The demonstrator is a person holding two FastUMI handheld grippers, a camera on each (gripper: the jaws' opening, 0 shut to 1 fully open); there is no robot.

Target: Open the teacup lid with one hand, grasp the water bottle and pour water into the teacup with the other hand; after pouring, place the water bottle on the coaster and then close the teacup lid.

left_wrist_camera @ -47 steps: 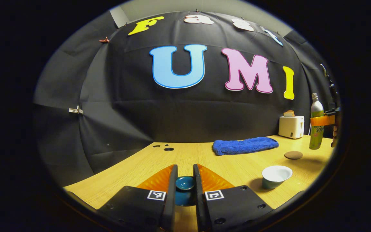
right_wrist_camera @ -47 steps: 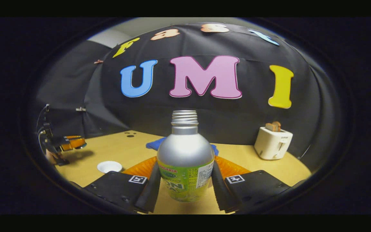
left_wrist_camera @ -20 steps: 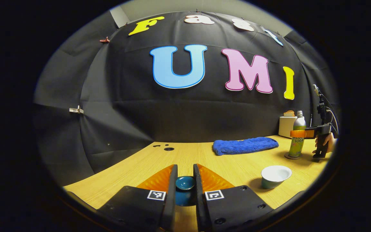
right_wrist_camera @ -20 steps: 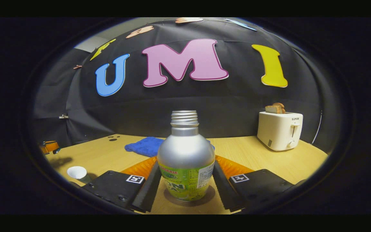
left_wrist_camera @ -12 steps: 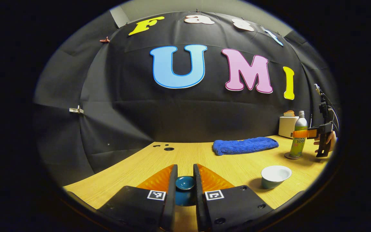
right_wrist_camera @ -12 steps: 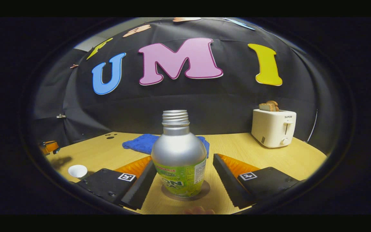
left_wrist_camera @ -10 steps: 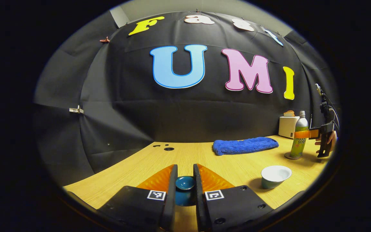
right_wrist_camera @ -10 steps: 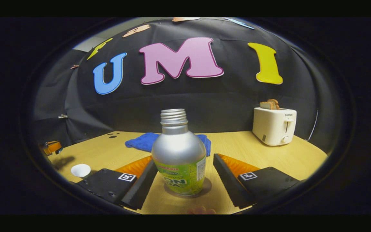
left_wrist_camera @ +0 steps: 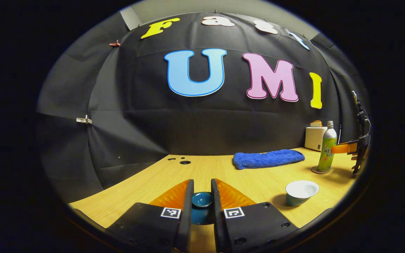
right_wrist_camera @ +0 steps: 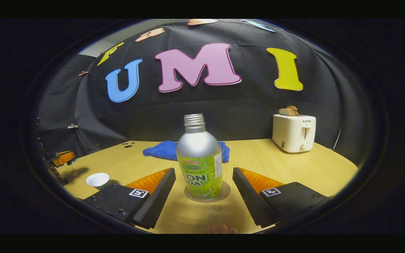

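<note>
Left gripper view. The left gripper [left_wrist_camera: 201,196] sits low over the bench [left_wrist_camera: 209,172], jaws clamped on the knob of the dark teal teacup lid [left_wrist_camera: 201,200], which is pinched between both fingers. Whether the lid rests on the bench or hangs just above it cannot be told. To the right, the teacup [left_wrist_camera: 301,192] stands uncovered on the bench, white inside, well apart from the lid. Farther back right, the water bottle [left_wrist_camera: 327,147] stands upright on the round coaster [left_wrist_camera: 319,171]. The right gripper [left_wrist_camera: 343,148] is just beside the bottle, to its right. A blue towel [left_wrist_camera: 267,158] lies along the back edge; a white toaster [left_wrist_camera: 314,137] stands behind the bottle.

Right gripper view. The right gripper [right_wrist_camera: 204,188] has jaws wide apart, one finger on either side of the water bottle [right_wrist_camera: 199,165], neither touching it. The bottle stands upright, uncapped, on the coaster [right_wrist_camera: 223,191]. The teacup [right_wrist_camera: 97,180] is far left, the left gripper [right_wrist_camera: 62,158] beyond it. The towel [right_wrist_camera: 164,149] lies behind the bottle, the toaster [right_wrist_camera: 294,133] at back right with toast in its slots.
</note>
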